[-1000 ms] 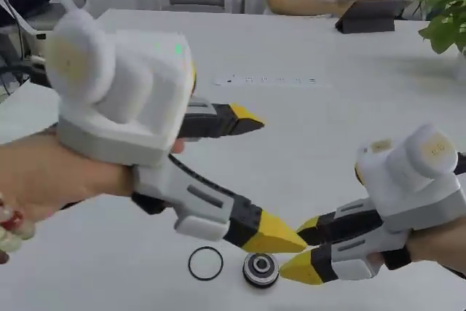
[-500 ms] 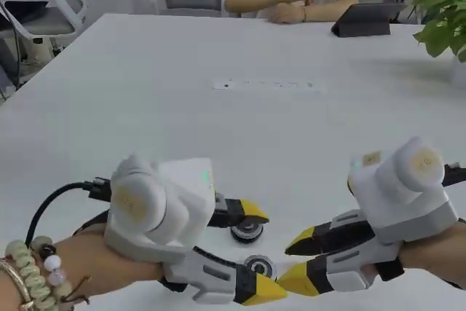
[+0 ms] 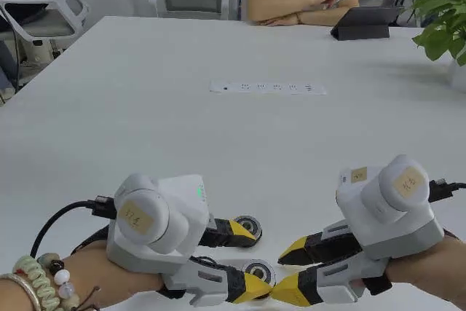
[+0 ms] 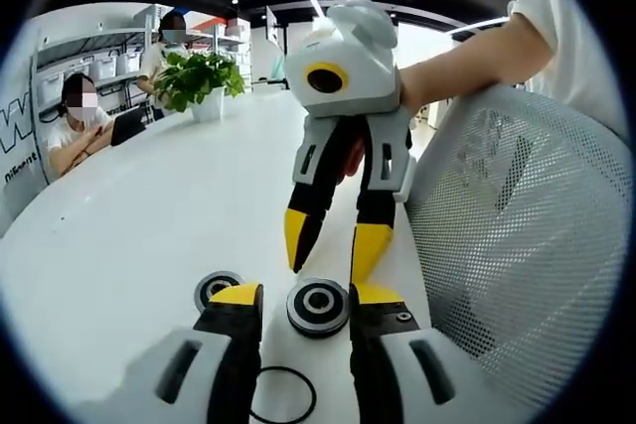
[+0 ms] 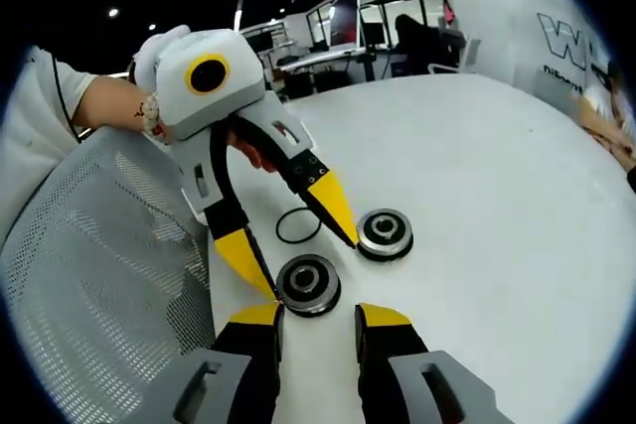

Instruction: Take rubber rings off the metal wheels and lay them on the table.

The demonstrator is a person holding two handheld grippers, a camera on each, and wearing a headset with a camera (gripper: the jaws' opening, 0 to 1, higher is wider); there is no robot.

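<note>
Black rubber ring [image 4: 281, 394] loose | wheel [image 4: 318, 307] maybe ringed | left claw [image 4: 306, 297] apart | right claw [image 5: 321, 315] apart

The left gripper [image 3: 261, 260] and right gripper [image 3: 277, 274] are white and grey, with black, yellow-tipped jaws. Two metal wheels [image 5: 308, 283] [image 5: 385, 232] are silver and black. The rubber ring [image 5: 298, 225] is black, and the counter [image 3: 218, 143] is plain white.

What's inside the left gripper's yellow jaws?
A metal wheel sits on the table between the left gripper's open jaws, near their tips. Closer in lies a loose black rubber ring. The table under the wheel is covered.
</note>
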